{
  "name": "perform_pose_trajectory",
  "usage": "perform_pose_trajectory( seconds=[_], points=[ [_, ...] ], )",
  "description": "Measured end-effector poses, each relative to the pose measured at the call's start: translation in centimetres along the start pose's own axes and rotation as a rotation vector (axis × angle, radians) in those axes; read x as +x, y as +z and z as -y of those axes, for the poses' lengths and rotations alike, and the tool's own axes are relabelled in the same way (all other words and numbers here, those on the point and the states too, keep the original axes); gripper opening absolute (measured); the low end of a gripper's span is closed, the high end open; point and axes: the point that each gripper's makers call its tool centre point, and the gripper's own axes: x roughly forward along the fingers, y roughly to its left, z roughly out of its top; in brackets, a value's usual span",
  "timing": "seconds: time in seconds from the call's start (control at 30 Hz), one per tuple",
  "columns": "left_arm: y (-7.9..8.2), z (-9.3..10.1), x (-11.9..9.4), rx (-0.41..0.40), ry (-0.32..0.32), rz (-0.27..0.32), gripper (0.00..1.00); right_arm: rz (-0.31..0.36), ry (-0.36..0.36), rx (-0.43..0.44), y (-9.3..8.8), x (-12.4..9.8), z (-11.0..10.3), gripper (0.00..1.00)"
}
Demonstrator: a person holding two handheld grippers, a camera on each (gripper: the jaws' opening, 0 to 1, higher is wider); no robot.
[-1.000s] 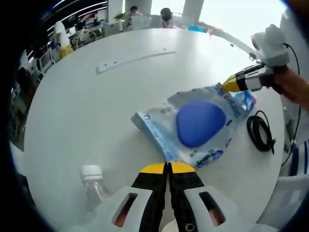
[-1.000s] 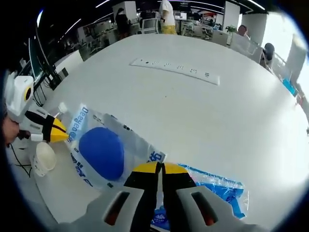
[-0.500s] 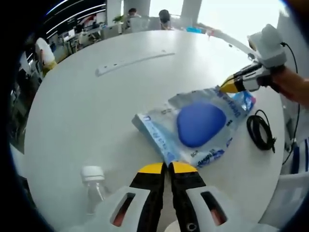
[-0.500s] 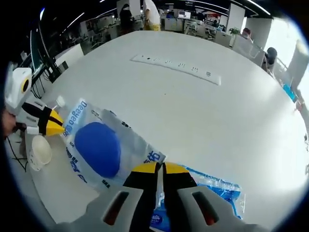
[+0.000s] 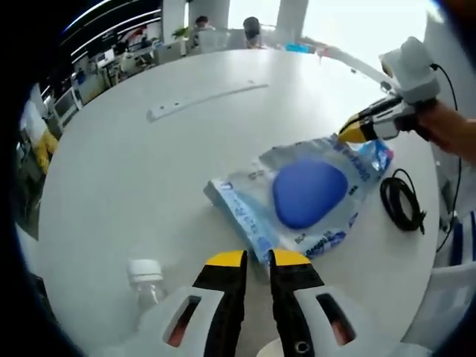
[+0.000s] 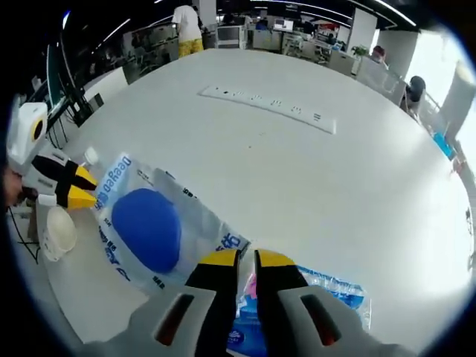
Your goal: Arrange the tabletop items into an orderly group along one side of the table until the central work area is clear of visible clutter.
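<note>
A big round white table (image 5: pixel 149 171) sits in an open office, with desks, screens and people at the far edge and bright windows beyond. A long white power strip (image 5: pixel 204 97) lies flat across the far middle of the table.

Nearer, a clear plastic bag with blue print and a blue rounded thing inside (image 5: pixel 305 193) lies flat on the tabletop. The left gripper (image 5: pixel 249 258) is at one end of it, jaws parted a little with the bag's edge just in front of the tips; I cannot tell if it has hold of anything. The right gripper (image 6: pixel 238 256) is at the opposite corner, jaws a narrow gap apart. A second blue packet (image 6: pixel 327 294) lies under its tips.

Beside the left gripper stand a clear bottle with a white cap (image 5: pixel 144 274) and a white cup (image 6: pixel 58 232). A coiled black cable (image 5: pixel 401 202) lies near the bag.
</note>
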Motion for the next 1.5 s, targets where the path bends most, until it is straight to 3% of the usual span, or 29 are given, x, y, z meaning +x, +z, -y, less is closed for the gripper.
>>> perform_pose_trajectory(
  seconds=[1.5],
  points=[
    [1.0,-0.4,-2.0,0.011,0.004,0.075,0.33,0.086,-0.006,0.005,1.7,-1.8,-0.5,0.3]
  ],
)
